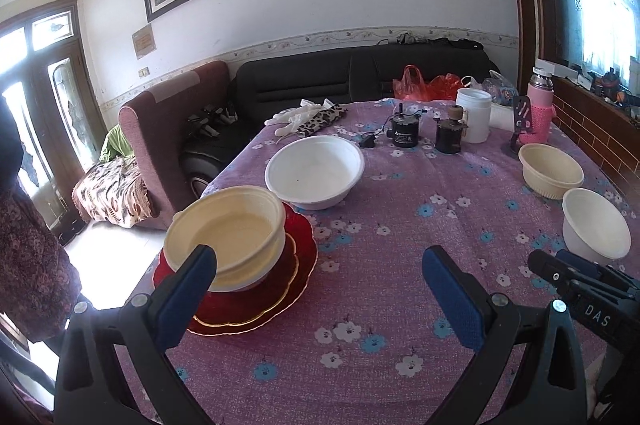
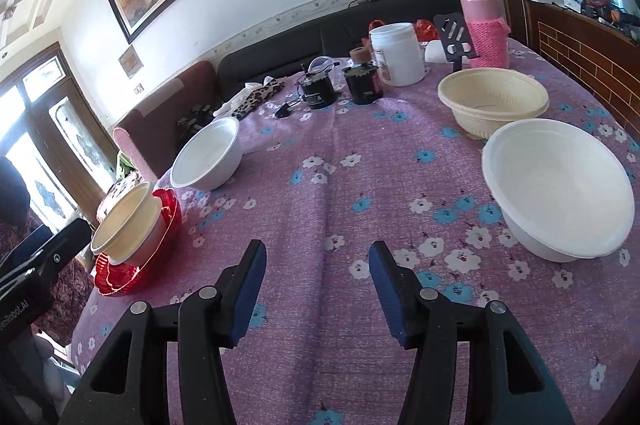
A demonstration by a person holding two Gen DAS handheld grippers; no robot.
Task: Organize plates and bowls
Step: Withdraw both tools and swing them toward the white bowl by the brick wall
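Left wrist: left hand-held gripper (image 1: 320,289) wide apart, empty | right hand-held gripper (image 2: 316,289) parted, empty

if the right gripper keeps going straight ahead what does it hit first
Probably nothing soon: the right gripper points along bare tablecloth between the white bowl and the other white bowl. Farther on stand two dark canisters, though depth is unclear.

Purple woven tablecloth (image 1: 400,305), white and blue flower print. Red ribbed glass plate (image 1: 280,289), gold rim line. Cream plastic bowl (image 1: 232,225) on it. Wide white foam bowl (image 1: 316,169). Cream ribbed bowl (image 2: 492,97). Plain white bowl (image 2: 560,181). Pink knit-sleeved flask (image 2: 484,25). Leopard-print cloth pouch (image 1: 320,119). Blue finger pads (image 2: 248,289), black frames.
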